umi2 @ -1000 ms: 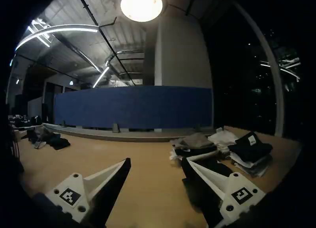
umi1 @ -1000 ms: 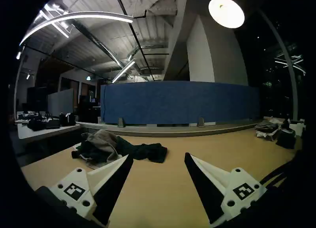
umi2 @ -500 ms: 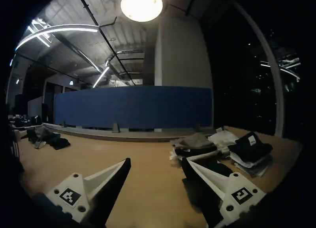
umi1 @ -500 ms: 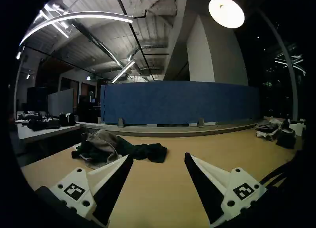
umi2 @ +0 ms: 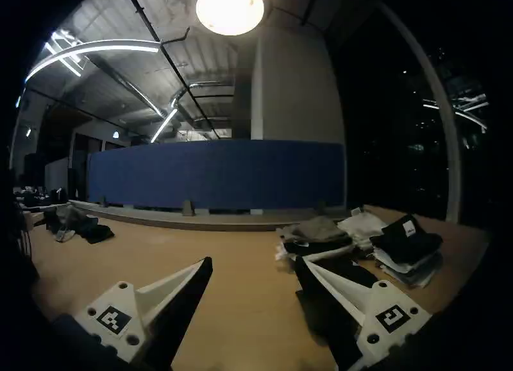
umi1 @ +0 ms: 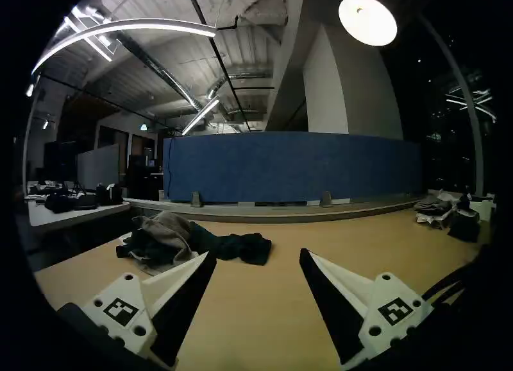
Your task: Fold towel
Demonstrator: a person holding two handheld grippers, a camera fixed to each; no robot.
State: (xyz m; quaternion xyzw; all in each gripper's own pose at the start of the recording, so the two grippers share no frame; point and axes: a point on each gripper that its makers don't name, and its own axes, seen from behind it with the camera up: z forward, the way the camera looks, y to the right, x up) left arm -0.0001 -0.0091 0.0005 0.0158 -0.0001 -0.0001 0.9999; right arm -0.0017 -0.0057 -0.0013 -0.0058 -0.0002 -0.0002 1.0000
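Wooden tabletop (umi1: 269, 319) before the blue partition (umi1: 288, 165) carries crumpled towels (umi1: 163, 237) near that partition's left end; with your left gripper (umi1: 256, 262) and right gripper (umi2: 253, 263) both spread empty, draw one towel out flat before pinching corners.

The tabletop (umi1: 256, 319) lies open in the middle; a cloth heap (umi1: 170, 239) blocks its left end, folded stacks (umi2: 359, 239) its right, a blue partition (umi1: 288, 165) the back.

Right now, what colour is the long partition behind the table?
The partition is plain blue; the left gripper view shows it best.
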